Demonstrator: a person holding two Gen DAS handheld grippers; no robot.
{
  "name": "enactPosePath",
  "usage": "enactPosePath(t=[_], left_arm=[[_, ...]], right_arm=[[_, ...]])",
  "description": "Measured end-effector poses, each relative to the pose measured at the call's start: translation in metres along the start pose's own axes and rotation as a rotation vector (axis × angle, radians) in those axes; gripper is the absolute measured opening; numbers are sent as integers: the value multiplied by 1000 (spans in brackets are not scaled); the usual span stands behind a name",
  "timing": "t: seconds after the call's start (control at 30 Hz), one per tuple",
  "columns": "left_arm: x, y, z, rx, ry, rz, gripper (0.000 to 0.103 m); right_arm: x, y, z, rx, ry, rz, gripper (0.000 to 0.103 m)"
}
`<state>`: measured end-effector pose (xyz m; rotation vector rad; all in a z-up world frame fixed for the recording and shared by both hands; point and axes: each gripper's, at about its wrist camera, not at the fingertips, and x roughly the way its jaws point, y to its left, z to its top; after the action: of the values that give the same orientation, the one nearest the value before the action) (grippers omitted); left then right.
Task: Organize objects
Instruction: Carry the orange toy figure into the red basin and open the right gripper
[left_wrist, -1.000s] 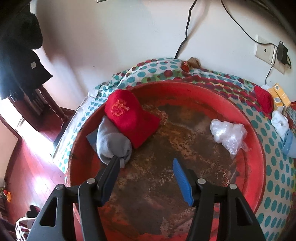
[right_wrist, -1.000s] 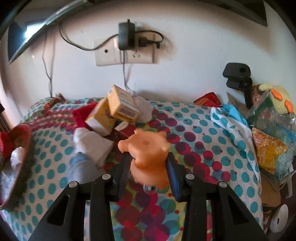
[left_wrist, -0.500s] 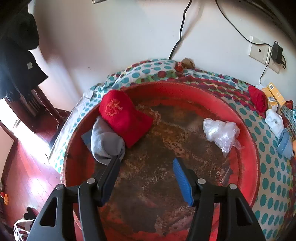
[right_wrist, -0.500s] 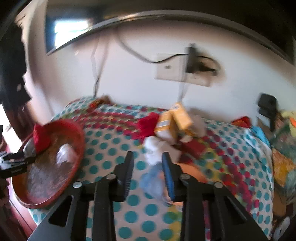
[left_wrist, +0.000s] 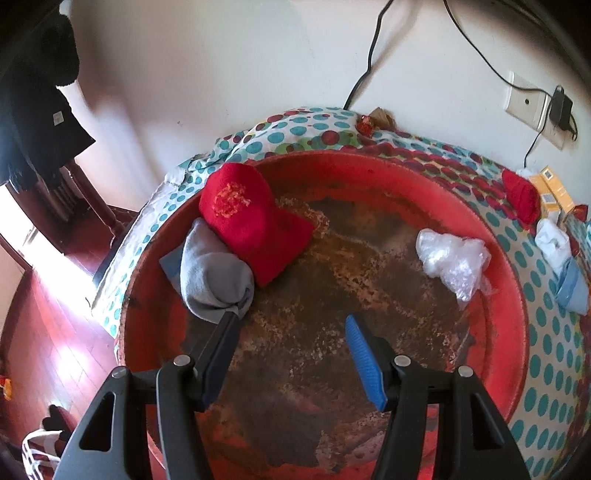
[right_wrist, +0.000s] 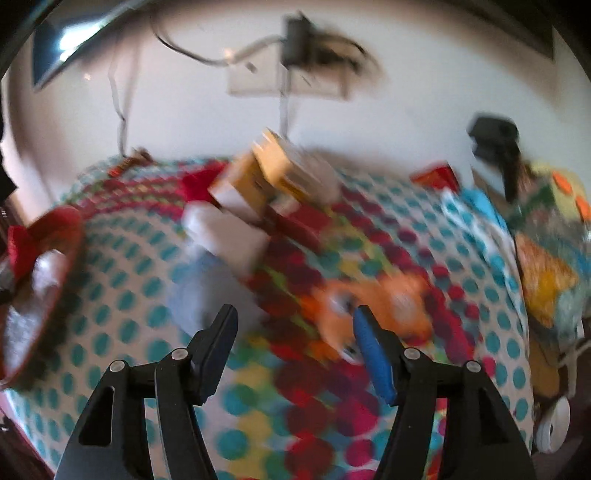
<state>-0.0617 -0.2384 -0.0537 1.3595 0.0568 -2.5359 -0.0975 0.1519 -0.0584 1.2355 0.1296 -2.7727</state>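
Right gripper: jaws opening, empty, orange toy beside its blue finger. Recentre before closing. Left gripper wide, empty over basin.

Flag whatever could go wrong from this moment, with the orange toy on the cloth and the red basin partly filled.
Right claw is opening with nothing between its fingers; the orange toy lies beside its blue finger and could get knocked aside. Left claw hangs open in the red basin, one finger against the grey sock, which it could drag.
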Motion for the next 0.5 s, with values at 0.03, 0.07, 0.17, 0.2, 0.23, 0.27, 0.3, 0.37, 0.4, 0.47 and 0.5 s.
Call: enactPosePath(t=[0.03,0.07,0.17,0.2,0.23,0.27,0.3,0.37,0.4,0.47,0.5], left_arm=[[0,-1,0,6,1,-2,61],[1,-2,-1,10,1,-3,61],[2,-6,-2,24,5,3,61],[3,-7,-2,30,7,5,61],[3,-9,-3,39,8,10,61],[3,-10,-3,44,7,13,61],[3,-10,-3,45,5,16,61],[4,-10,-3,42,5,11,61],[4,-11,-3,41,8,8,61],[5,-12,-3,50,12,10,61],[5,-13,-4,54,14,13,61]], right_arm=[[-2,-2,-3,-13,-24,-11,64],[-2,-2,-5,-30,-31,-25,67],[6,-7,-6,-17,-12,-37,65],[5,-12,-6,-2,-22,-53,63],[2,-16,-6,15,-42,-45,64],[0,-23,-4,38,-59,-23,67],[4,-27,-2,43,-37,-19,69],[15,-32,0,37,8,-25,69],[20,-35,0,40,11,-31,69],[31,-38,1,54,36,-1,69],[36,-39,2,72,40,9,68]])
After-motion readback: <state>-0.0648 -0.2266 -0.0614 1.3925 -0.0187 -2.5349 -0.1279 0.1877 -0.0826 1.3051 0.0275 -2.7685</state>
